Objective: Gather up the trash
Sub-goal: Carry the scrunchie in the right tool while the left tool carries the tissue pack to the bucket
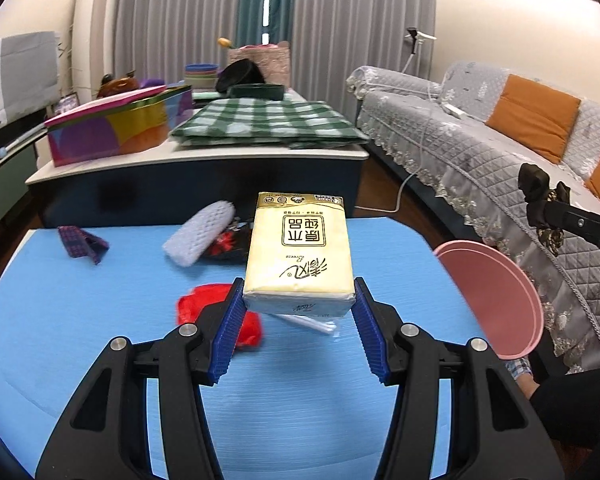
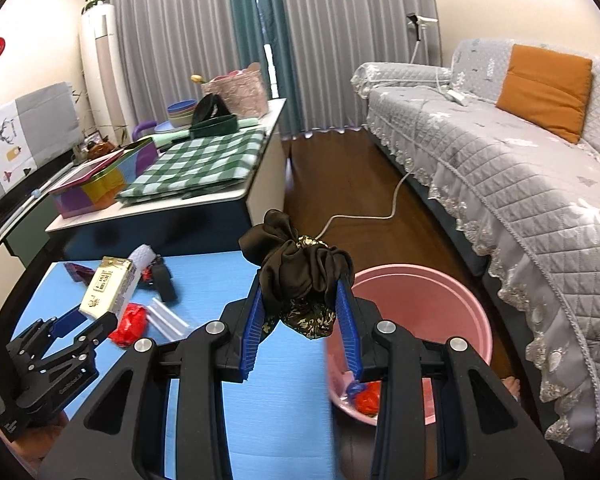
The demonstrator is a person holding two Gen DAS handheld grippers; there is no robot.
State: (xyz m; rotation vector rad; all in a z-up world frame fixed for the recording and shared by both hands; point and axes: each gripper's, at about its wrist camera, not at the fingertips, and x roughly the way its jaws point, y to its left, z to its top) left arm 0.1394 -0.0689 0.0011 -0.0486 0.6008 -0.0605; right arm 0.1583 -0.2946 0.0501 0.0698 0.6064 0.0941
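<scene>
Left wrist view: nearest the lens, the left gripper point(image 1: 299, 302) is seen clamped on a yellow tissue pack point(image 1: 299, 258), which is held clear above the blue table point(image 1: 80, 320). Under the pack, near the table's middle, a red wrapper point(image 1: 204, 306) and a small white plastic packet point(image 1: 314, 325) are left lying. Toward the far edge, a white foam sleeve point(image 1: 200, 238), a dark red-and-black scrap point(image 1: 228, 246) beside it and a purple checked scrap point(image 1: 83, 243) near the far left corner are also left.

From the right wrist view, the right gripper point(image 2: 302, 304) is seen closed on a bunched dark brown fabric piece point(image 2: 296, 272), carried at the table's right edge, partly over the rim of the pink bin point(image 2: 452, 300). The bin stands on the floor just beside that edge; in its bottom a red piece point(image 2: 367, 396) and some blue scrap can be made out, the rest being hidden by the gripper.

The step in hand is judged to be the carrying of both items to the bin. The next move calls for the fabric to be brought fully over the opening before the jaws are released, with the pack to follow. Beyond, a low cabinet point(image 2: 204, 204) with a checked cloth is seen.
</scene>
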